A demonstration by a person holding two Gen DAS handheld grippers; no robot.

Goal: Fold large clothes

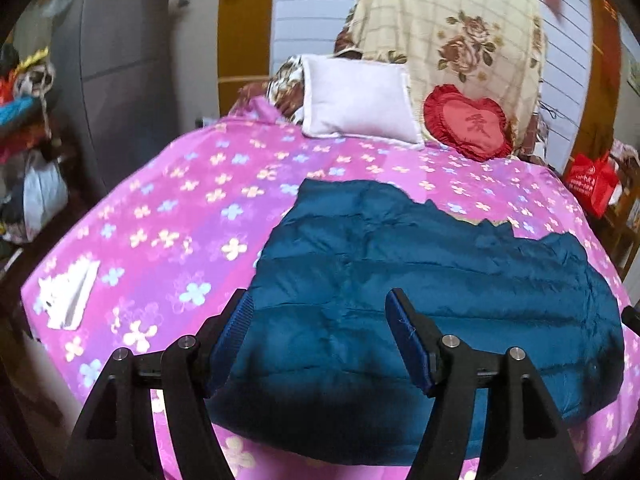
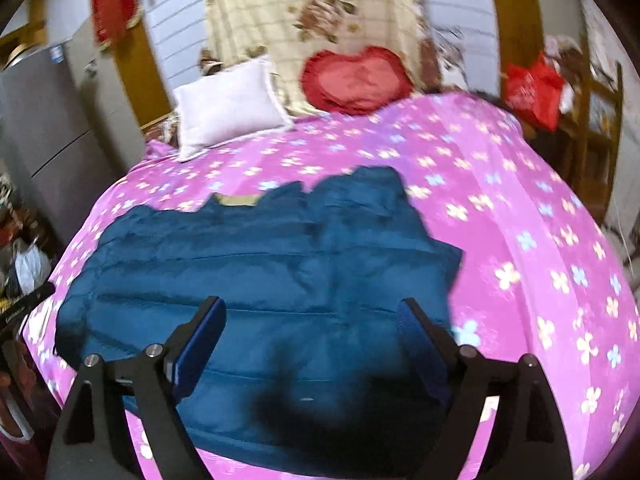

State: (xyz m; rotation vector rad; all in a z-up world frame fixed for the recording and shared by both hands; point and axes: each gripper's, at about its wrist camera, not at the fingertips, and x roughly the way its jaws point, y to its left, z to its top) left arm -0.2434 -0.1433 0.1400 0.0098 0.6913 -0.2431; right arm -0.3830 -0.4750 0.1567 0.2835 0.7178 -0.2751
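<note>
Lying flat on a bed covered by a pink flowered sheet (image 1: 192, 216), a dark blue quilted jacket (image 1: 420, 280) takes up the near middle of both views. Starting at the left of the left wrist view, a heap of coloured clutter (image 1: 28, 128) stands beside a grey cabinet (image 1: 120, 60), and a white flat object (image 1: 70, 294) rests on the sheet near the bed's left edge, well apart from the jacket. Next comes the left gripper (image 1: 320, 300), jaws spread wide with nothing between them; its blue pads hang over the jacket's near left part without pressing on it. Further back a white pillow (image 1: 360, 100) sits at the head of the bed, with a red heart-shaped cushion (image 1: 468, 124) just beside it on the right, both in front of a cream blanket with a rose print (image 1: 460, 28). At the far right a red bag (image 1: 592, 184) sits off the bed. In the right wrist view the jacket (image 2: 260, 264) spreads from the bed's left edge towards the middle, a strip of pale lining showing along its far edge. The right gripper (image 2: 312, 308) is likewise spread wide and empty above the jacket's near right part, with bare sheet (image 2: 540, 240) to the right
</note>
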